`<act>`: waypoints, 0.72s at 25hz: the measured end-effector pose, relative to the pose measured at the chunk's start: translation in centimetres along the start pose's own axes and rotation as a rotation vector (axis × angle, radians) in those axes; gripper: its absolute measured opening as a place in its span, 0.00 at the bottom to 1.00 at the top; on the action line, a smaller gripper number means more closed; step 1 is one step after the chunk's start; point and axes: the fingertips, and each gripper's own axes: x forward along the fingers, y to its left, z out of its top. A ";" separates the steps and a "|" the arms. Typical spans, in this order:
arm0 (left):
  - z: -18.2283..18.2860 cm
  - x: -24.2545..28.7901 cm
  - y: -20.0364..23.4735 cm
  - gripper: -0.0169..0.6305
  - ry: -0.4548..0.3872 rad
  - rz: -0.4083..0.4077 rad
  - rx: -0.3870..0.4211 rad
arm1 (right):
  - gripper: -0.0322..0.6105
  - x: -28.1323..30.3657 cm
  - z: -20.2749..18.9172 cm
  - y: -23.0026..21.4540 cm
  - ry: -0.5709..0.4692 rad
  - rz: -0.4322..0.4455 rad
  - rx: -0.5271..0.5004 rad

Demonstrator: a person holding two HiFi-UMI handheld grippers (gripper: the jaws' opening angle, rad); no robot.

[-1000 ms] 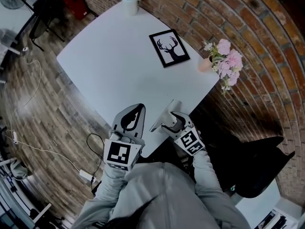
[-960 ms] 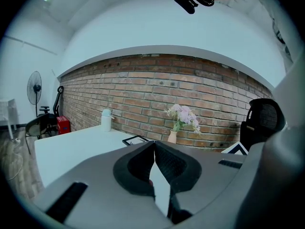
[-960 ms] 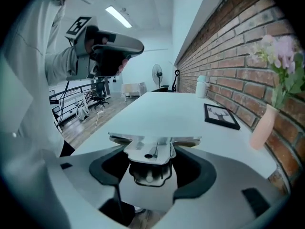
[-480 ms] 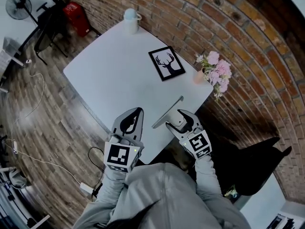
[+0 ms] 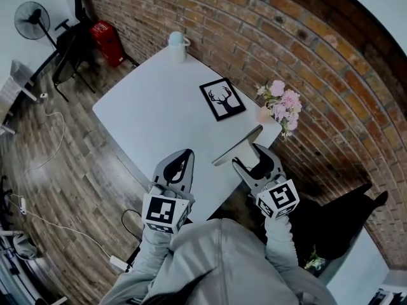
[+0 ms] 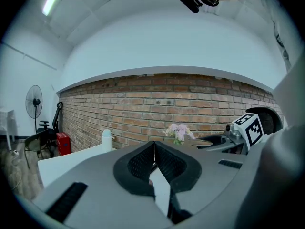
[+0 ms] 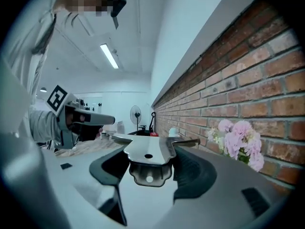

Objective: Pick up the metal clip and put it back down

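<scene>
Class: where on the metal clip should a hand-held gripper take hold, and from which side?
Grip the metal clip by the flat tab at its middle, approaching square to its long bar, jaws pinching the tab's side edges. The bar looks too long to span; the right hand-held gripper holds it so.

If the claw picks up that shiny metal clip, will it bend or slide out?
Probably no bending: the clip sticks out straight from the right claw with no sag, so it seems stiff. Its surface looks smooth and shiny in the right gripper view, so it could slip. It's long, so it might swing in the grip.
</scene>
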 end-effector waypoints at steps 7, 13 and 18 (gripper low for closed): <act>0.5 -0.6 -0.8 0.07 -0.025 0.000 0.003 | 0.51 -2.9 3.1 -1.0 -0.094 -0.070 0.050; 0.5 -0.9 -1.1 0.07 -0.028 0.009 0.002 | 0.51 -4.8 4.0 -1.4 -0.148 -0.103 0.094; 0.5 -1.1 -1.1 0.07 -0.026 0.011 0.005 | 0.51 -5.5 4.4 -1.6 -0.167 -0.109 0.109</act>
